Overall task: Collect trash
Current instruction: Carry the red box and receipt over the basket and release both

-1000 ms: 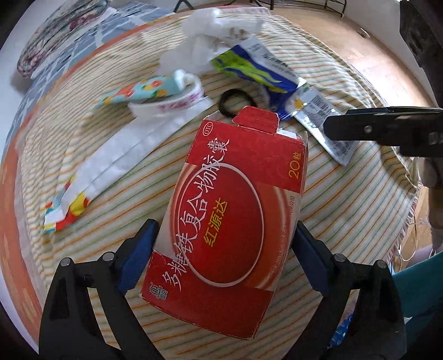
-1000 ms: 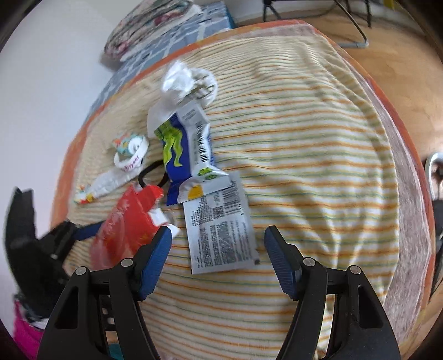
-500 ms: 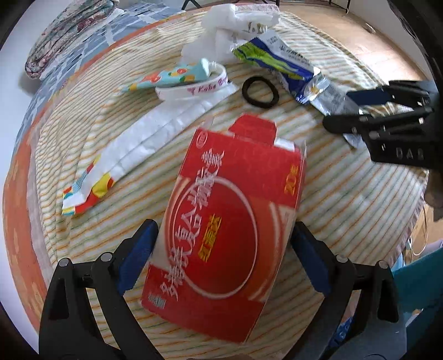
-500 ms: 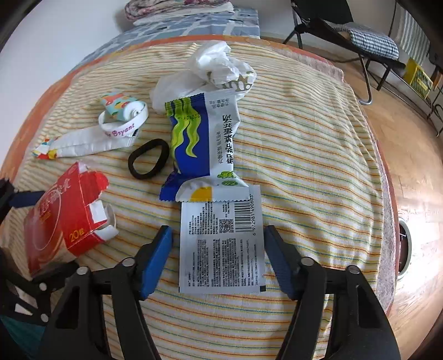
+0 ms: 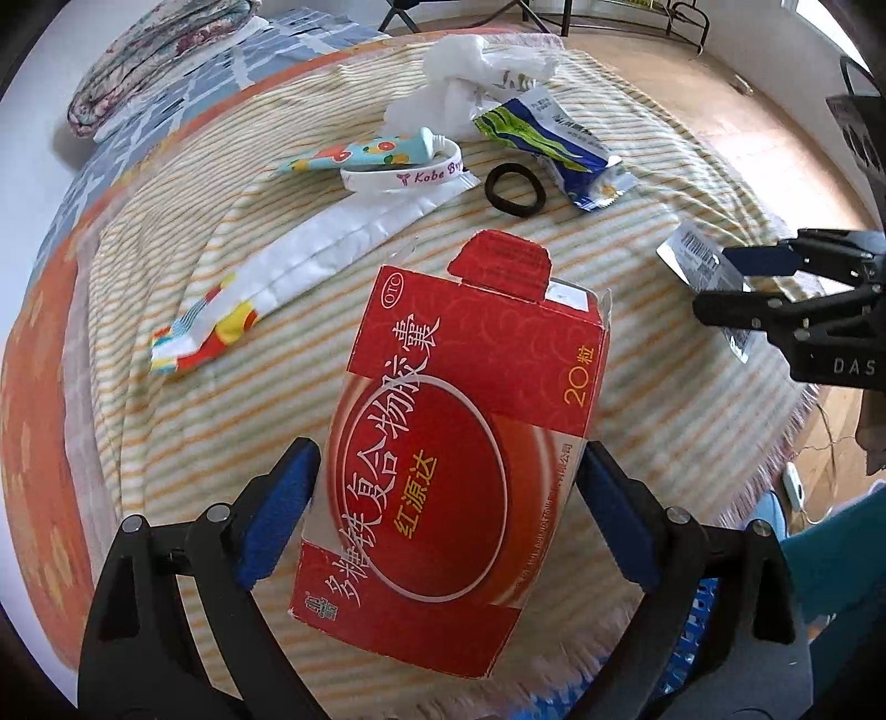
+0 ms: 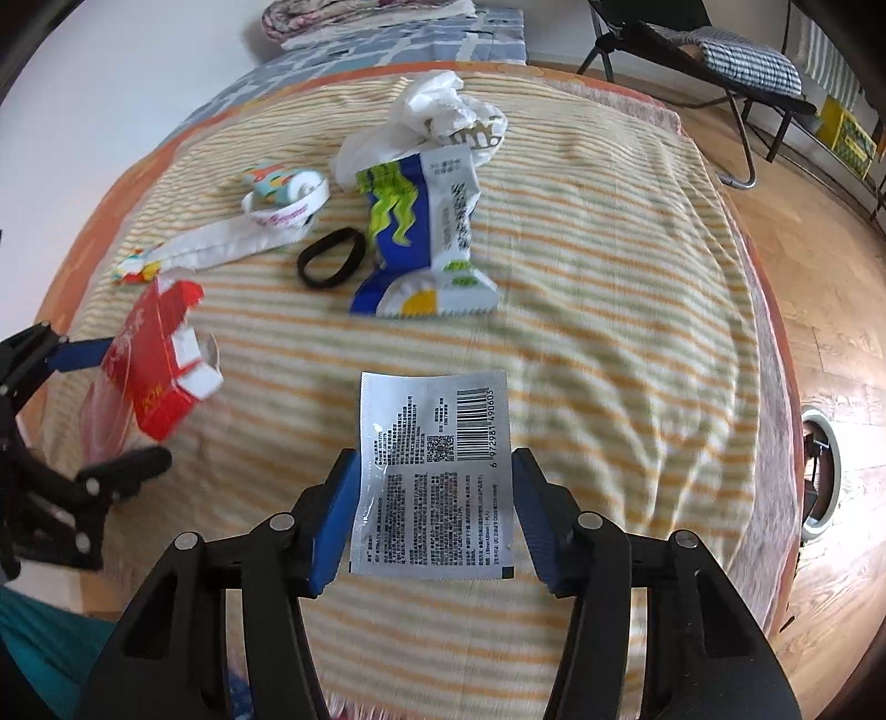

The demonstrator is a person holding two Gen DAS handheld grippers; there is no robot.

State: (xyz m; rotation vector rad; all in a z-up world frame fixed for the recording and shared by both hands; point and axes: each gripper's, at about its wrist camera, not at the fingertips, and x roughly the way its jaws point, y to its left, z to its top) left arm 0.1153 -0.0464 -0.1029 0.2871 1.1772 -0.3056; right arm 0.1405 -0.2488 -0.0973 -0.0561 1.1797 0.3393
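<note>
My left gripper is shut on a red medicine box and holds it above the striped blanket; the box also shows in the right wrist view. My right gripper is shut on a silver barcode sachet, lifted off the blanket; it shows at the right of the left wrist view. On the blanket lie a blue-green snack wrapper, a black hair tie, crumpled white plastic, a white wristband, a small colourful tube and a long white wrapper.
Folded bedding lies at the far end of the bed. A wooden floor runs along the right, with a folding chair at the back. A teal object is below the bed's near edge.
My right gripper has closed on the silver sachet and lifted it away from the blue wrapper. The left gripper has kept hold of the red box and drawn back slightly.
</note>
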